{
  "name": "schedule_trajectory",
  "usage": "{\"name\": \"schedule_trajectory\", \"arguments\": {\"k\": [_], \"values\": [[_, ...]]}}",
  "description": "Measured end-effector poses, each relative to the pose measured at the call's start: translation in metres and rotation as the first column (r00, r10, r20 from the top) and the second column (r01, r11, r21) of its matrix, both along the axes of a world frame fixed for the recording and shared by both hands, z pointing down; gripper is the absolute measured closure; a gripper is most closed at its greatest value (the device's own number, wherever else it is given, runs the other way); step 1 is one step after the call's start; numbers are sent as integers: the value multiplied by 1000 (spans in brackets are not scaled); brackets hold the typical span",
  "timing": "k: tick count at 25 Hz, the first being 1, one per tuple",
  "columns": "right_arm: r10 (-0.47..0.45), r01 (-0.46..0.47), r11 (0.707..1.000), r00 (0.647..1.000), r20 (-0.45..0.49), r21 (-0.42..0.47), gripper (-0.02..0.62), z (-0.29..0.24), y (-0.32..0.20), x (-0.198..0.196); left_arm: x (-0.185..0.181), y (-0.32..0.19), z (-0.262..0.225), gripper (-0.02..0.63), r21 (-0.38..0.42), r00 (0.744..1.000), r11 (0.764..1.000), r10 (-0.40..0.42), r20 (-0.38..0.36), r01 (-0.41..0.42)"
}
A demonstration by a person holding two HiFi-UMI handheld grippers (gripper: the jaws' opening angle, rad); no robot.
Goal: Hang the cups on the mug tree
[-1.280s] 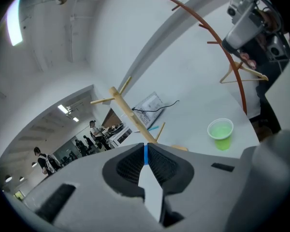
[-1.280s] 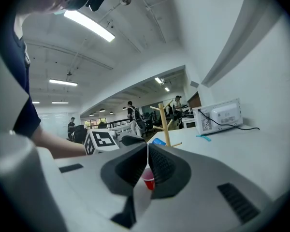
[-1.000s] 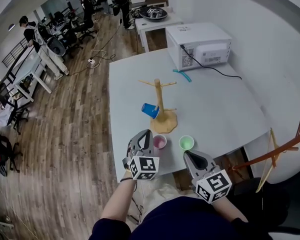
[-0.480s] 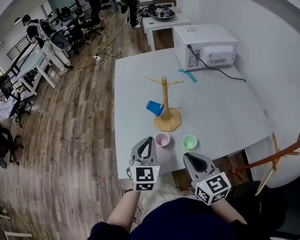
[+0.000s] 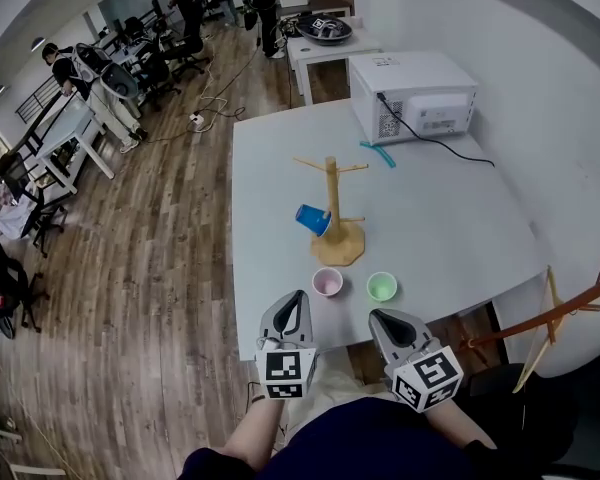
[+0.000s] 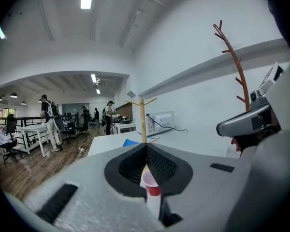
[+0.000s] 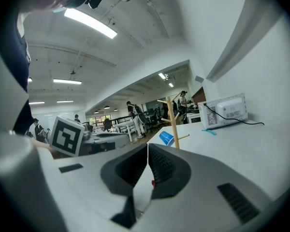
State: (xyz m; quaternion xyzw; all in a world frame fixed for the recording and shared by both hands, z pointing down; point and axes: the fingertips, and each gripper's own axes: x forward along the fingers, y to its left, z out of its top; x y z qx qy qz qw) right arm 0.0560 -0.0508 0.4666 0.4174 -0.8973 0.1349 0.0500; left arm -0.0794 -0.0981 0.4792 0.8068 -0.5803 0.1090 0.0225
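Head view: blue cup (image 5: pixel 313 219) apparently hangs on tree (image 5: pixel 332 206); pink cup (image 5: pixel 327 282) and green cup (image 5: pixel 381 286) stand near table (image 5: pixel 450 218) edge. Left gripper (image 5: pixel 297 300) and right gripper (image 5: pixel 384 319) both closed, empty. Risk: advancing with jaws unopened could knock pink cup over.

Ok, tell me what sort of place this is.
Probably an open-plan office or lab: desks and office chairs along the wooden floor, people standing about, a microwave on the white table.

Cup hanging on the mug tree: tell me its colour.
Blue. The cup hangs low on the mug tree, clearest in the head view.
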Motion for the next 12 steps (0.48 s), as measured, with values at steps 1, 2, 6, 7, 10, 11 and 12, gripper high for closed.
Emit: {"name": "schedule_trajectory", "arguments": {"k": [1,2,6,7,10,11,12], "values": [[-1,1,1000,1000,-1,0,565,0,0,0,-1,1,0,588,-3,1000,1000,-2,-8,2],[-2,2,1000,1000,-1,-1,565,1,-1,-1,-2,1,1,588,-5,1000,1000,-4,-14,4],[-7,7,1000,1000,-4,-4,565,2,0,-3,-4,0,0,588,2,999,1000,-6,-34,6],[-7,7,1000,1000,-5,-4,565,2,0,-3,-4,0,-1,588,7,999,1000,-7,-41,7],[-6,6,1000,1000,-6,-5,566,1,-1,-3,-4,0,0,586,11,999,1000,2,-51,-2],[-5,5,1000,1000,-6,-6,565,2,-2,-3,-2,0,1,586,9,999,1000,12,-48,-12],[-4,4,1000,1000,-6,-8,565,2,-2,-3,0,0,2,586,6,999,1000,23,-45,-22]]}}
